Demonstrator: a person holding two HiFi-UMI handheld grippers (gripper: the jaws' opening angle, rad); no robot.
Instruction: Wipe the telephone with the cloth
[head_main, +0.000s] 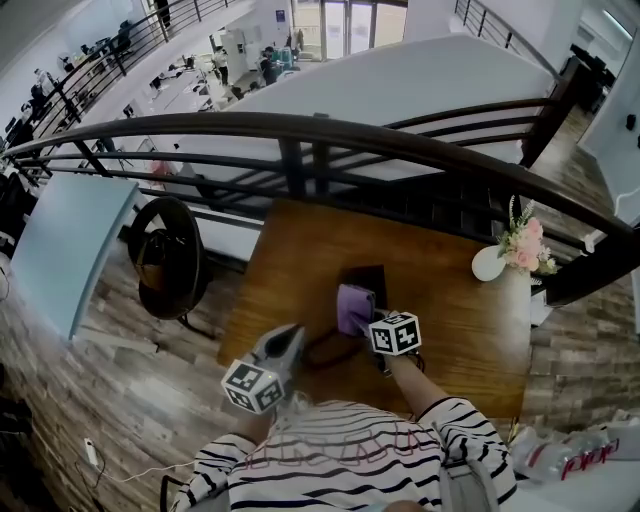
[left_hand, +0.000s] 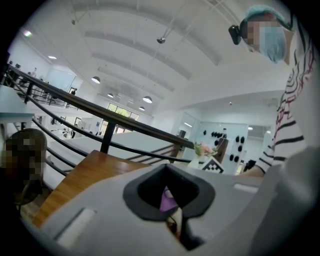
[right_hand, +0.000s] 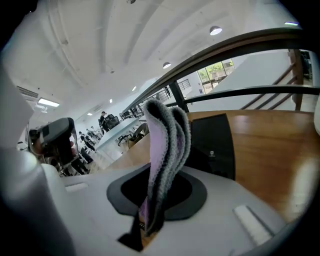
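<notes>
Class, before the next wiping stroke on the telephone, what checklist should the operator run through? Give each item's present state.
1. Cloth clamped in the right gripper: ok, jaws closed on its folds.
2. Cloth placed at the telephone: ok, it overlaps the near end in the head view.
3. Cloth pressing on the telephone: cannot tell.
4. Left gripper steadying the telephone: not ok, it is apart from it, jaws together on nothing.
5. Vase of flowers out of the wiping path: ok, at the table's far right corner.
</notes>
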